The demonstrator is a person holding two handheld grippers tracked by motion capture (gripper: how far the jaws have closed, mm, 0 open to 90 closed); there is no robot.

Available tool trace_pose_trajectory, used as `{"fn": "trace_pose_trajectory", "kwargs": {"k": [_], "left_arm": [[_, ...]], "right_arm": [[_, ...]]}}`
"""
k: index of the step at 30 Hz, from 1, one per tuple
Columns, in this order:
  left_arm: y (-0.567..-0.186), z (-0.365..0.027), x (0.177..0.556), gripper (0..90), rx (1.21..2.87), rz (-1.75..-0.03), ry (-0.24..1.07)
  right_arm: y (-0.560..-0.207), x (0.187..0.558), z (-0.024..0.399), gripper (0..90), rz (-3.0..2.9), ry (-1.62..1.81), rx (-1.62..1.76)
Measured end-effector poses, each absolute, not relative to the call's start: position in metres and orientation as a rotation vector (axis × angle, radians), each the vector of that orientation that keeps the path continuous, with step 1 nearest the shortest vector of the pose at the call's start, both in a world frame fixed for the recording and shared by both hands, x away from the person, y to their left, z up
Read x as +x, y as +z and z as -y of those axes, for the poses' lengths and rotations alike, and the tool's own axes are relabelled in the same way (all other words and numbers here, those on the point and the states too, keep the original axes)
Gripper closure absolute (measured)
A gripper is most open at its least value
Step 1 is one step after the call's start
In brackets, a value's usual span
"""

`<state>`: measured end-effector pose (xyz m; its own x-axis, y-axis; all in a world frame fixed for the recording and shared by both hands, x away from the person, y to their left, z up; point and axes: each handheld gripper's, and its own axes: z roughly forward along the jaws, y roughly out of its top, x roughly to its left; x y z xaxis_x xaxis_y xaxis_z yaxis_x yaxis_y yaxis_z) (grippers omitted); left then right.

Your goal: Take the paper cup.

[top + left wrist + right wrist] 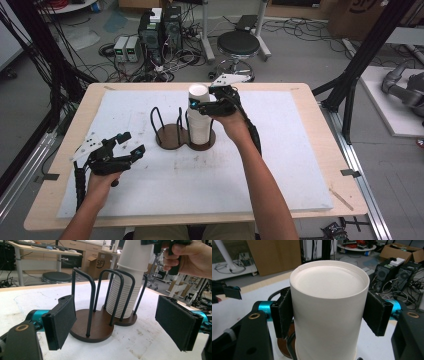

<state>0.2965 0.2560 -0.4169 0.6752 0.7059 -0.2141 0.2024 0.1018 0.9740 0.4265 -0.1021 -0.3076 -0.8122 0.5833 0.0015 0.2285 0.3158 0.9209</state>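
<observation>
Right claw (325, 315) clamps top cup (329, 302), upside-down, axis vertical, on stack (200, 131); left claw (125, 322) open.

Both arms extended over the table, each hand carrying a two-jaw gripper.

Left gripper (127, 143), at 8 o'clock in the high view, points toward 2 o'clock with its jaws spread wide and nothing between its pads (65, 315). Right forearm rises from 6 o'clock to the right gripper (200, 104) near centre, jaws pointing toward 9 o'clock and pressed on opposite sides of an upturned white cup (328, 305); right hand (186, 258) wraps the handle.
</observation>
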Motion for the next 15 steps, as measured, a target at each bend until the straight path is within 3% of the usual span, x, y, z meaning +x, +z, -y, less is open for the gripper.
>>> {"fn": "trace_pose_trajectory", "kwargs": {"k": [15], "left_arm": [[-0.417, -0.256, 0.296, 16.6, 1.460, -0.797, 0.432]], "right_arm": [[-0.278, 0.417, 0.108, 33.0, -2.187, 1.585, 0.687]]}}
